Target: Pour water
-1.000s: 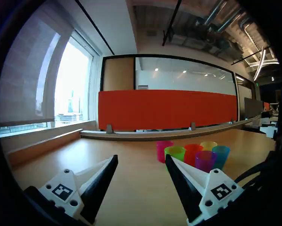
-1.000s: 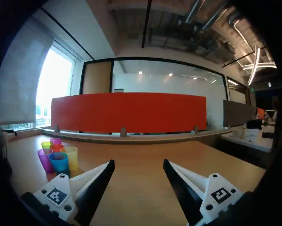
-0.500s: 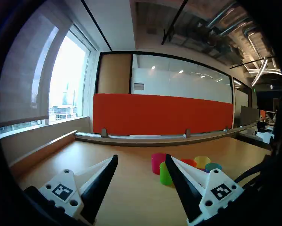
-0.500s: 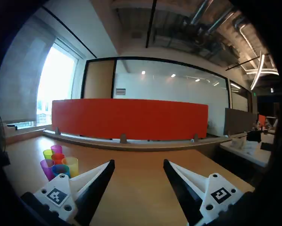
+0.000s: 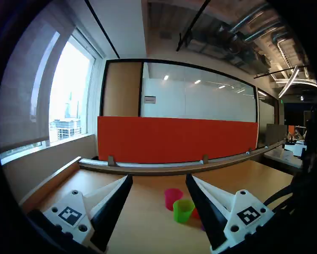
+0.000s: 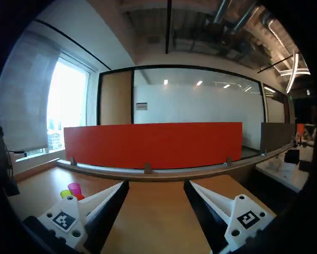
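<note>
In the left gripper view, a pink cup (image 5: 173, 198) and a green cup (image 5: 183, 210) stand on the wooden table (image 5: 154, 224), just left of my right-hand finger; a red cup (image 5: 196, 213) peeks out behind the green one. My left gripper (image 5: 158, 203) is open with nothing between its fingers. In the right gripper view, the pink cup (image 6: 75, 189) and the green cup (image 6: 65, 194) sit low at the left, partly hidden by my left-hand finger. My right gripper (image 6: 155, 207) is open and holds nothing.
An orange divider panel (image 5: 177, 139) runs along the table's far edge, with a glass wall behind it. A bright window (image 5: 67, 110) and a wooden ledge (image 5: 52, 180) lie to the left. Another desk (image 6: 281, 171) with items stands at the right.
Both grippers have tilted up or pulled back: the group of cups has slid lower in both views, and most cups are now hidden behind the fingers. Both stay open.
</note>
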A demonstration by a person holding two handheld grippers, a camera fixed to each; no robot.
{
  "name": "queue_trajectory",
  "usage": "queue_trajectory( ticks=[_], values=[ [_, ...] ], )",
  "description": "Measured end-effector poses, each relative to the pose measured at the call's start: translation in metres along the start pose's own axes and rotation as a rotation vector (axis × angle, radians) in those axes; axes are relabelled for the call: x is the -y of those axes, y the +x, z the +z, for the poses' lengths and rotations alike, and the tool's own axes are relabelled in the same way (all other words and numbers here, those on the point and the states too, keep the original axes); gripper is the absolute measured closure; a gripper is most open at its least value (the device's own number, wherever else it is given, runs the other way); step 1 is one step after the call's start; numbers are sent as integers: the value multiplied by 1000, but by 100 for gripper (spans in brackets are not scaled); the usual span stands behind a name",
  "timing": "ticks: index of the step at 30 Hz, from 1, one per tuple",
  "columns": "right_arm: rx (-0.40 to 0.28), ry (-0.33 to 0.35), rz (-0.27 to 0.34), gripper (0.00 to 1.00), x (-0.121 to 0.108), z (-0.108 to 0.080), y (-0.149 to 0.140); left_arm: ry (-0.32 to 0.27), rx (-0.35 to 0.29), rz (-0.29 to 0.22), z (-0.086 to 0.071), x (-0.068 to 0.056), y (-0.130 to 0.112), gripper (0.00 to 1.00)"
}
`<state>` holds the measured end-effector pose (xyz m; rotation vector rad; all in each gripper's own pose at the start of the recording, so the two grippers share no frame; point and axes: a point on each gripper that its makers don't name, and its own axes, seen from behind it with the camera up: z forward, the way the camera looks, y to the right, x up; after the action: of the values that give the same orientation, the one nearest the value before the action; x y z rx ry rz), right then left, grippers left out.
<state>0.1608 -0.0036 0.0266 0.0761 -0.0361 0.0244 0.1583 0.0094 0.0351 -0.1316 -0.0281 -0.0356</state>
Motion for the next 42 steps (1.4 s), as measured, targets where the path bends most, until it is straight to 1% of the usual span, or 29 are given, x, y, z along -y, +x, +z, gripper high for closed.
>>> queue_trajectory(
  ticks=[3,6,9,12,18,21,24,27,33,36,42],
  values=[
    [-1,10,-6,0,1,2,13,-6,-12,24,1,0,16,7],
    [0,24,-17,0,3,2,24,-22,-8,42,2,-4,24,7],
    [-1,22,-29,0,2,3,30,-41,-2,49,3,-9,30,7],
    [3,15,-45,0,1,2,31,-51,1,54,6,-11,35,7],
    [5,23,-60,0,4,4,31,-54,3,95,10,-12,39,7],
    [1,47,-70,0,9,5,34,-73,8,106,12,-16,38,7],
    [-7,67,-82,0,13,6,37,-99,12,104,14,-20,38,7],
    [-6,96,-106,0,18,8,38,-127,12,108,17,-23,39,7],
    [1,182,-160,0,35,9,40,-209,24,148,22,-34,39,7],
    [-1,233,-198,0,44,9,42,-251,31,164,24,-39,40,7],
    [8,304,-262,0,54,10,45,-332,52,173,26,-49,40,7]
  ],
)
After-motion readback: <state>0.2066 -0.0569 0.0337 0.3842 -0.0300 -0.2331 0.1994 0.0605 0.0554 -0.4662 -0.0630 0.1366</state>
